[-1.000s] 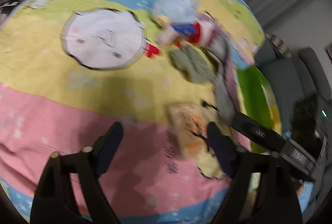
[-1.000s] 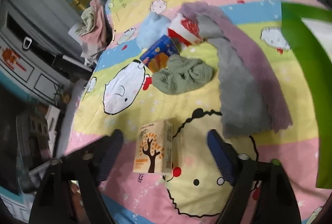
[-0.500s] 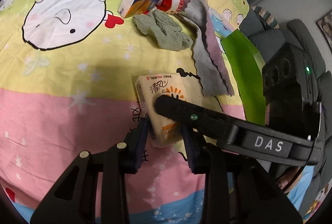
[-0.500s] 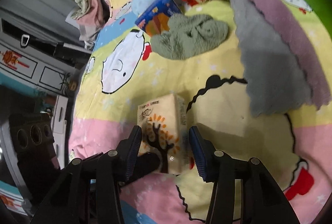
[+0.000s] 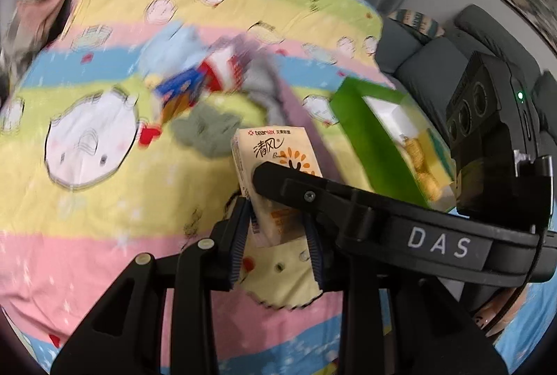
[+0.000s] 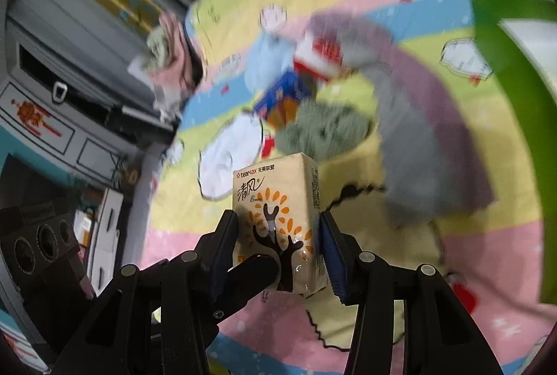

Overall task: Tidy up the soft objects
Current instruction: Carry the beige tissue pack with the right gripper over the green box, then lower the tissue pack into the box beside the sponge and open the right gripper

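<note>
Left wrist view: two black grippers meet on one cream tissue pack [image 5: 275,166] above a striped cartoon bedspread [image 5: 104,201].
Left gripper [image 5: 278,229]: its fingers [image 5: 240,236] are closed on the lower end of the tissue pack, pads pressing both narrow sides; the jaws have just been closing with the pack between them.
Right gripper in this view: one finger bar marked DAS crosses in from 3 o'clock and lies against the pack's printed face.
Tissue pack here: centre of frame, tilted, lifted clear of the bedspread.
Green box [image 5: 379,138]: at 2 o'clock, open, just beside the pack.
Soft pile: blue plush [image 5: 174,51], a blue carton [image 5: 181,93], green cloth [image 5: 205,131] and grey-purple towel [image 5: 278,89] lie at 11 to 12 o'clock, blurred.

Right wrist view: same pack [image 6: 278,218] upright at centre.
Right gripper [image 6: 278,246]: fingers [image 6: 330,256] clamp the pack's two sides; the jaws have just been closing on it.
Left gripper's finger: a dark tip pushes in from 8 o'clock against the pack's front.
Surroundings: towel [image 6: 417,149] at 1 o'clock, green box wall [image 6: 515,96] at 3 o'clock, bundled clothes [image 6: 170,51] at 10 o'clock.
</note>
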`<state>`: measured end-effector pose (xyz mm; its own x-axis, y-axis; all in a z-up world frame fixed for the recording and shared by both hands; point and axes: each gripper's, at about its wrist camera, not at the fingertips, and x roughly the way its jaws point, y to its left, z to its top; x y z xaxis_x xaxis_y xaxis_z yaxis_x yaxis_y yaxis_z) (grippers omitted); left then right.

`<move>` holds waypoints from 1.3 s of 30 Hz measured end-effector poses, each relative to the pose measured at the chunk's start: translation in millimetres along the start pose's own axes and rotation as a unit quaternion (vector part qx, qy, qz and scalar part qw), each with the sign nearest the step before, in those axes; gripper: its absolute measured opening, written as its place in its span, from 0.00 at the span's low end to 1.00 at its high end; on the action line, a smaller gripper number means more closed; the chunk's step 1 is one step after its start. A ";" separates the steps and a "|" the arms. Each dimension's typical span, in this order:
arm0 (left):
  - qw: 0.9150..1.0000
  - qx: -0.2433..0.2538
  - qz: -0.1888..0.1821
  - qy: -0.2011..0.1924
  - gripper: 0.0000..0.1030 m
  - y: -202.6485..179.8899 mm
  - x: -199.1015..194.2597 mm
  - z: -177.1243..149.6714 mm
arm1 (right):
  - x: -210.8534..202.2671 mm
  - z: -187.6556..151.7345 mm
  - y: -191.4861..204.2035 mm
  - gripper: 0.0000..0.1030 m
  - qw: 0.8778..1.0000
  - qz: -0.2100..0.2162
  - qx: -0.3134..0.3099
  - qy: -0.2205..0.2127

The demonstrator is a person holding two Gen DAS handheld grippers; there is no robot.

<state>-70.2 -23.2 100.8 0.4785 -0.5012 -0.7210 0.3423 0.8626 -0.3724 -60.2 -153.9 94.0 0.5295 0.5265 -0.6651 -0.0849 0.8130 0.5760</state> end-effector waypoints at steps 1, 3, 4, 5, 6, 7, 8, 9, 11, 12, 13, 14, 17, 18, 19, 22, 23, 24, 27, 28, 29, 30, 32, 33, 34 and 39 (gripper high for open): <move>1.000 0.013 0.001 -0.007 0.29 -10.5 -1.5 4.7 | -11.2 4.5 -2.9 0.49 1.000 0.000 0.000 -0.013; 0.999 0.031 0.003 -0.014 0.29 -25.9 -3.3 13.7 | -26.8 12.5 -9.7 0.49 0.999 0.003 0.007 -0.033; 0.999 0.038 0.001 -0.019 0.29 -35.7 -2.6 19.8 | -34.7 17.1 -13.7 0.49 0.999 0.002 0.011 -0.042; 0.999 0.042 -0.002 -0.021 0.29 -41.7 -1.2 23.6 | -45.2 22.5 -19.1 0.49 0.998 -0.001 0.014 -0.053; 0.998 0.052 -0.009 -0.025 0.29 -53.4 2.0 29.7 | -52.7 27.2 -23.6 0.49 0.998 -0.003 0.015 -0.062; 0.998 0.060 -0.014 -0.028 0.29 -62.0 5.2 33.6 | -63.7 31.2 -31.0 0.49 0.997 -0.004 0.019 -0.075; 0.997 0.067 -0.017 -0.031 0.29 -68.5 6.0 36.8 | -71.6 33.6 -37.7 0.49 0.996 -0.004 0.026 -0.084; 0.996 0.078 -0.020 -0.034 0.29 -81.4 10.3 41.7 | -79.2 36.2 -44.8 0.49 0.995 -0.004 0.032 -0.092; 0.995 0.089 -0.023 -0.037 0.29 -96.9 14.9 46.5 | -94.4 39.7 -61.7 0.49 0.993 -0.005 0.050 -0.106; 0.994 0.095 -0.026 -0.039 0.29 -106.8 19.9 49.4 | -100.4 41.8 -68.5 0.49 0.992 -0.009 0.055 -0.113; 0.993 0.102 -0.030 -0.041 0.29 -116.4 26.0 52.1 | -105.2 44.0 -74.2 0.49 0.991 -0.014 0.057 -0.118; 0.993 0.106 -0.034 -0.040 0.29 -122.9 29.1 53.4 | -112.0 46.5 -82.9 0.49 0.990 -0.024 0.061 -0.124; 0.991 0.111 -0.064 -0.029 0.29 -141.1 47.5 60.0 | -125.1 49.0 -103.8 0.49 0.986 -0.046 0.078 -0.138; 0.991 0.110 -0.077 -0.022 0.28 -146.9 56.6 62.2 | -128.6 49.9 -110.8 0.49 0.985 -0.055 0.082 -0.142; 0.991 0.106 -0.085 -0.019 0.27 -151.3 62.9 63.1 | -130.5 50.7 -116.4 0.49 0.984 -0.063 0.085 -0.145; 0.990 0.100 -0.100 -0.008 0.27 -166.0 80.6 64.6 | -135.0 53.0 -137.4 0.49 0.979 -0.080 0.108 -0.150; 0.990 0.099 -0.103 -0.004 0.27 -169.3 84.1 64.7 | -135.4 54.9 -143.3 0.49 0.978 -0.086 0.114 -0.150; 0.990 0.097 -0.107 0.001 0.27 -172.2 90.3 66.1 | -136.7 55.2 -147.4 0.49 0.978 -0.090 0.117 -0.150; 0.989 0.098 -0.115 0.010 0.27 -181.6 103.4 70.8 | -139.0 58.5 -159.0 0.49 0.976 -0.097 0.124 -0.151; 0.988 0.100 -0.116 0.011 0.27 -185.3 106.1 71.6 | -140.0 59.2 -162.2 0.49 0.975 -0.099 0.126 -0.152; 0.988 0.102 -0.118 0.014 0.27 -186.9 109.0 72.4 | -139.8 60.2 -164.2 0.49 0.975 -0.100 0.129 -0.151; 0.987 0.102 -0.119 0.017 0.26 -189.4 113.3 73.0 | -139.7 61.1 -167.3 0.49 0.974 -0.103 0.133 -0.151; 0.987 0.101 -0.121 0.022 0.25 -190.9 117.7 73.7 | -139.4 61.7 -173.0 0.49 0.973 -0.110 0.139 -0.150; 0.987 0.101 -0.121 0.025 0.24 -190.6 119.2 72.3 | -137.9 62.6 -175.3 0.49 0.972 -0.116 0.142 -0.148; 0.987 0.101 -0.121 0.028 0.24 -190.4 122.0 71.6 | -136.1 63.9 -176.6 0.49 0.971 -0.121 0.142 -0.146; 0.988 0.105 -0.111 0.036 0.17 -194.0 134.5 69.0 | -131.1 65.4 -180.4 0.49 0.967 -0.167 0.132 -0.142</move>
<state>-16.5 -262.7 116.4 0.3165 -0.6635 -0.6780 0.5956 0.6953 -0.4023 -59.1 -385.9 108.3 0.7040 0.1253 -0.6991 0.3293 0.8145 0.4776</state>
